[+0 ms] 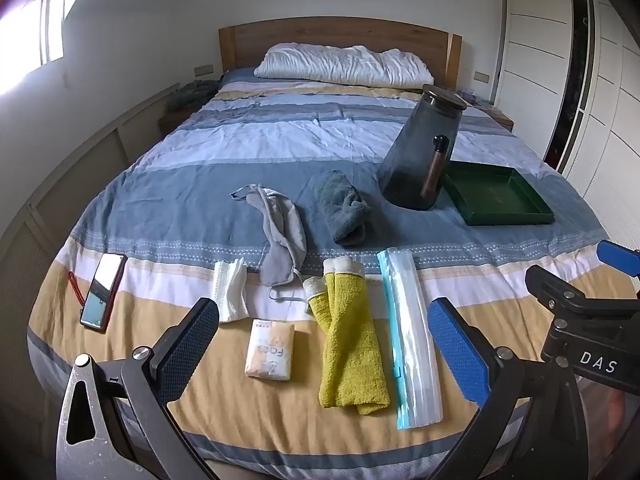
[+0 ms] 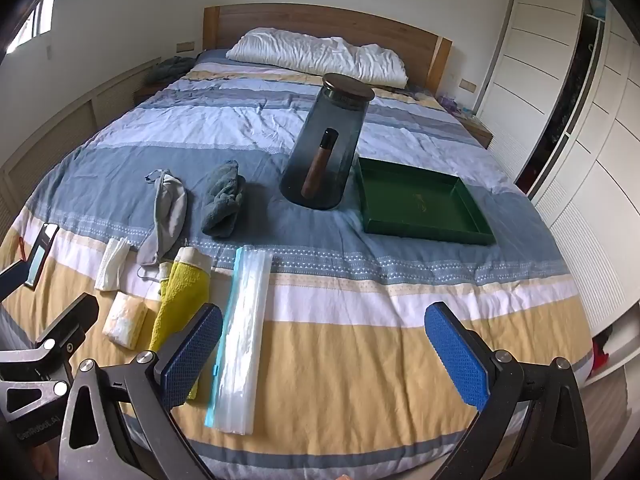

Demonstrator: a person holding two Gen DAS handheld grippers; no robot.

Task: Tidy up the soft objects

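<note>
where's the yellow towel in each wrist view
Left wrist: yellow towel lies low centre, between the tissue pack and the zip bag.
Right wrist: yellow towel is lower left, partly behind the gripper's left finger.
Shared landmark: the green tray.

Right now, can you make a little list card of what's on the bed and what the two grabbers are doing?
place: striped bed
soft things: yellow towel, grey eye mask, blue-grey cloth, white folded cloth
packets: tissue pack, clear zip bag
containers: green tray, glass jug beside the tray
other: phone at left edge
left gripper: open, empty, above the towel
right gripper: open, empty
</note>
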